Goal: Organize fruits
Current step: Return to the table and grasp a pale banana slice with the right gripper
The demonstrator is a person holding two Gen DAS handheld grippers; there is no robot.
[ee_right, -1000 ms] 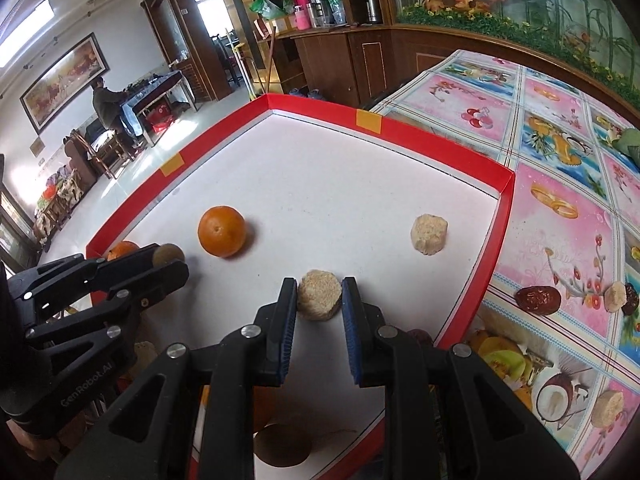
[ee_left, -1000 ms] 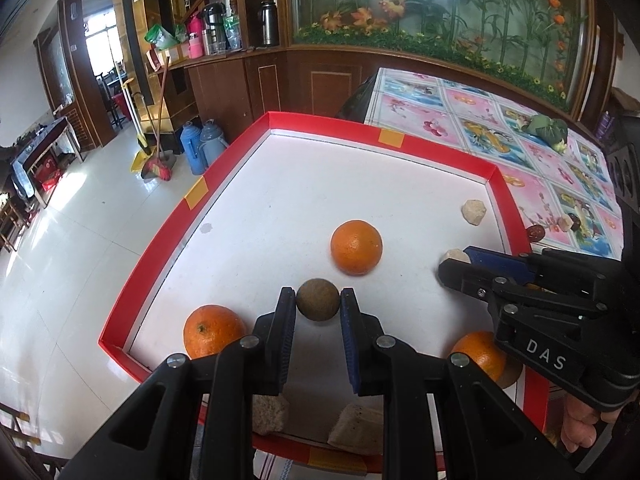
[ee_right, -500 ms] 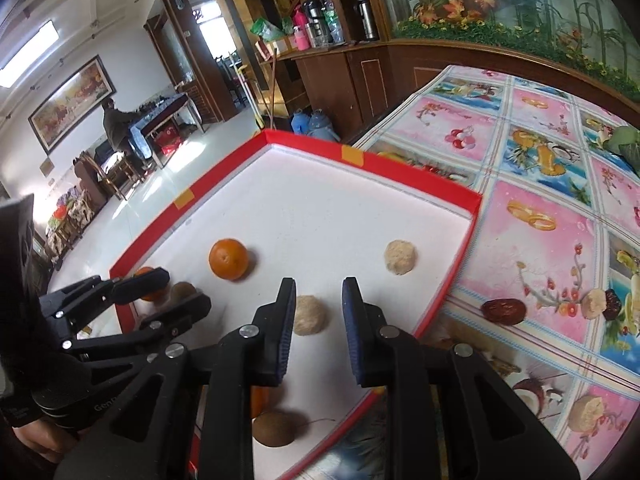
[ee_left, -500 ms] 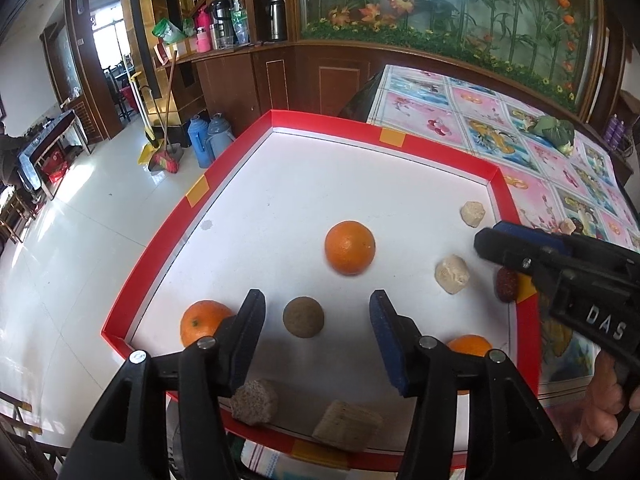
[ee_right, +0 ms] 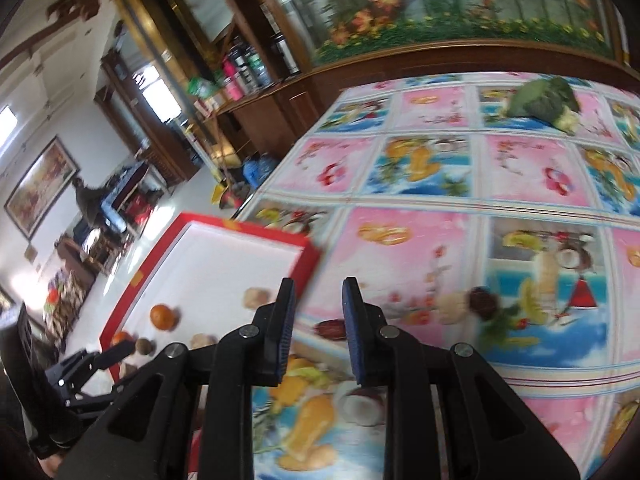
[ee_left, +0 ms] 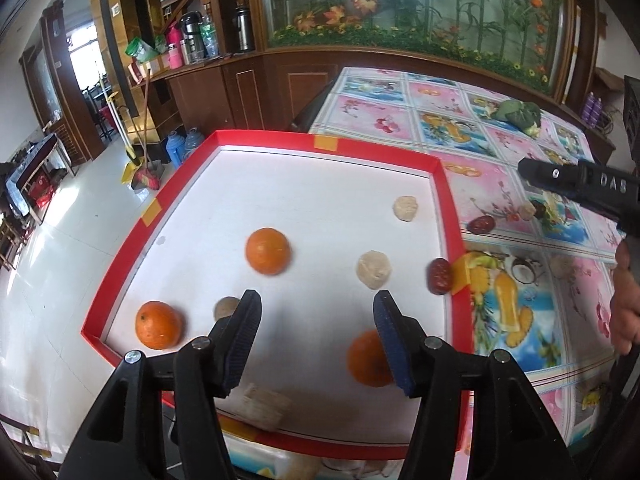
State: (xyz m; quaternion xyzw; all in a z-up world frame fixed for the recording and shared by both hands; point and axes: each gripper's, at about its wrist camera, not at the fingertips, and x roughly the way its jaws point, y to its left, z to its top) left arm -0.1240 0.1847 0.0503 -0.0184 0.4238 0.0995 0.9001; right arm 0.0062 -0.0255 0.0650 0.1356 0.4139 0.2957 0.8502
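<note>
Red-rimmed tray (ee_left: 444, 208): holding three oranges (ee_left: 267, 251), a kiwi (ee_left: 226, 307), pale lumps and a red date (ee_left: 440, 276).
Outstanding: dates (ee_right: 331, 329) lying right, on the tabletop (ee_right: 420, 184).
Left gripper (ee_left: 316, 340): jaws gaping wide, carrying nothing.
Right gripper (ee_right: 318, 328): jaws standing narrowly apart, carrying nothing.

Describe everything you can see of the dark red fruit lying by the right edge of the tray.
The dark red fruit is small, oval and glossy, with slightly wrinkled skin, like a dried date. It lies on the white floor of the red-rimmed tray, hard against the right rim beside an orange tape patch. Whether it touches the rim is unclear. A pale round lump sits apart to its left. No gripper touches it; the left gripper hangs open nearer the camera.
</note>
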